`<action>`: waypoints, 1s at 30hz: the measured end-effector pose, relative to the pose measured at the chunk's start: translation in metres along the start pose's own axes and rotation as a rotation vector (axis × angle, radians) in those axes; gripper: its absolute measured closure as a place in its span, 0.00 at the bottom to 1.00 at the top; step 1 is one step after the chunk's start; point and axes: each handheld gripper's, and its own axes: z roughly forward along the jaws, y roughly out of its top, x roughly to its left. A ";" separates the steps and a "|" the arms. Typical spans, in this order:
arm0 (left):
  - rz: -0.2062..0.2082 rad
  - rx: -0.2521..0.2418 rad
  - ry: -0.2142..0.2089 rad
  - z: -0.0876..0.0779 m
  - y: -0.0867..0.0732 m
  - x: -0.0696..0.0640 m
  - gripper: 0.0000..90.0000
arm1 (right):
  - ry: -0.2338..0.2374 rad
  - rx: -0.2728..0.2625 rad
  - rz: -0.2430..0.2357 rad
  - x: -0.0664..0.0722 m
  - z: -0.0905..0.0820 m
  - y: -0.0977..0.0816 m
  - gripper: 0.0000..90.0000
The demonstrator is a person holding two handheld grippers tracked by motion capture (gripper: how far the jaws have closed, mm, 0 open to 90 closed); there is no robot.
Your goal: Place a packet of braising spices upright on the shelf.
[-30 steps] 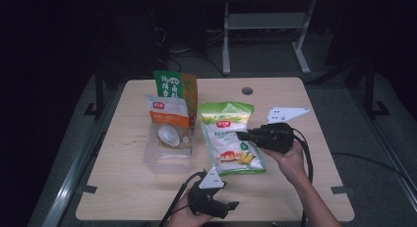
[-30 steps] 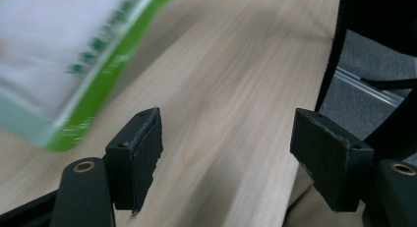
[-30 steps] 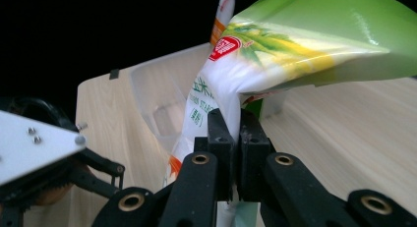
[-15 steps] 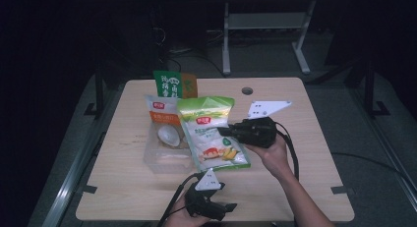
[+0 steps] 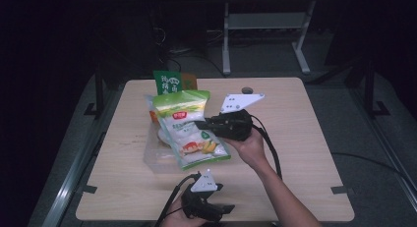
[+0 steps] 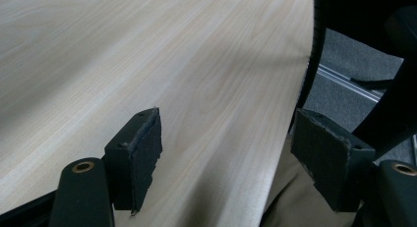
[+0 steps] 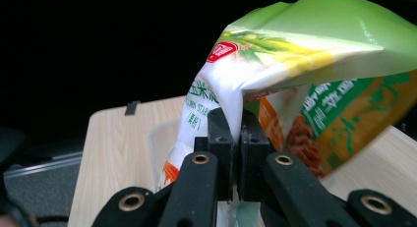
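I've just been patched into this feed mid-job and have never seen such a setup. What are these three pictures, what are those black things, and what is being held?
There is no robot here: a person holds a two-jaw claw in each hand at a wooden table. The high view looks down from above the person's side. The other two pictures come from cameras riding on each claw, looking along its black jaws.

The right claw is shut on the edge of a green and white bag, lifted over a clear tray. An orange pouch sits in the tray, partly hidden, and a green box stands behind it.

The left claw rests near the table's front edge; in its own view its jaws stand open with nothing between them.
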 end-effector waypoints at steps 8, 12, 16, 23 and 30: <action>-0.010 -0.014 -0.005 -0.006 -0.003 0.001 0.30 | 0.017 -0.024 -0.020 0.001 0.028 0.015 0.96; -0.011 -0.017 -0.003 -0.009 -0.004 0.001 0.30 | -0.004 -0.030 -0.041 0.004 0.037 0.023 0.96; -0.008 -0.018 0.000 -0.012 -0.006 0.002 0.30 | -0.027 -0.021 -0.057 0.005 0.052 0.025 0.96; -0.020 -0.024 -0.004 -0.014 -0.010 -0.001 0.30 | -0.029 0.029 -0.055 0.007 0.084 0.015 0.96; -0.024 -0.011 -0.007 -0.014 -0.015 -0.002 0.30 | -0.005 0.051 -0.028 0.005 0.106 0.000 0.96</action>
